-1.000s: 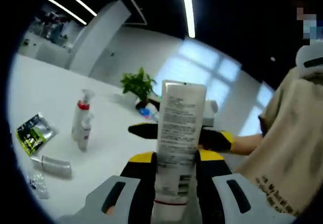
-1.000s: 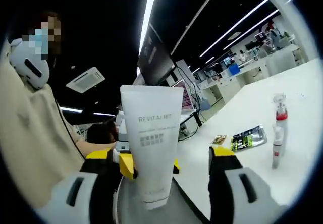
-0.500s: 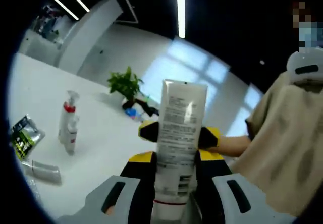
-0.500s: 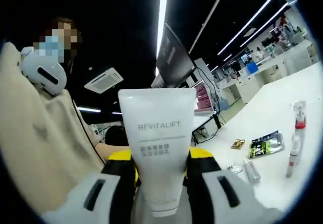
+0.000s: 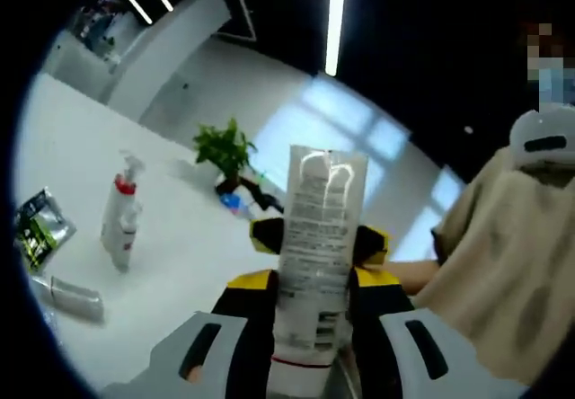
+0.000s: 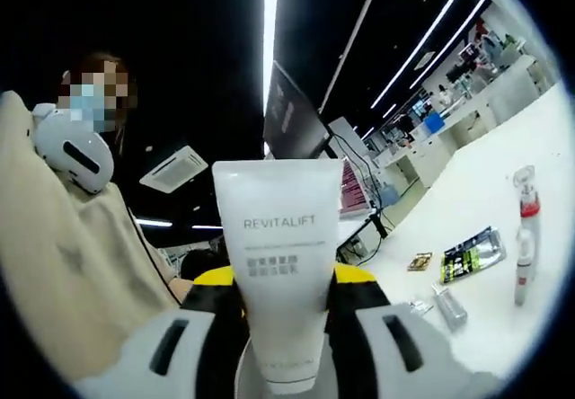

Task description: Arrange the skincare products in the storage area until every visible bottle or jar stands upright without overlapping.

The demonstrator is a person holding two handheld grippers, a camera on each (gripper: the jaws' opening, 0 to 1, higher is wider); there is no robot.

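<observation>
Both fingers [image 5: 310,282] [image 6: 283,278] clamp tube [image 5: 314,237]; spray btls [image 5: 119,212], sachet [image 5: 34,228] on table [image 5: 198,264]

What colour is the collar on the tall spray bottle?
Red, on the spray bottle; clearest in the left gripper view.

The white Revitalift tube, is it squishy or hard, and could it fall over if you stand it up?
The Revitalift tube is probably squishy: it's a flat-ended plastic tube, pinched by both the left gripper and the right gripper. It's tall and narrow, so stood on its cap it may tip easily. It likely feels light.
</observation>
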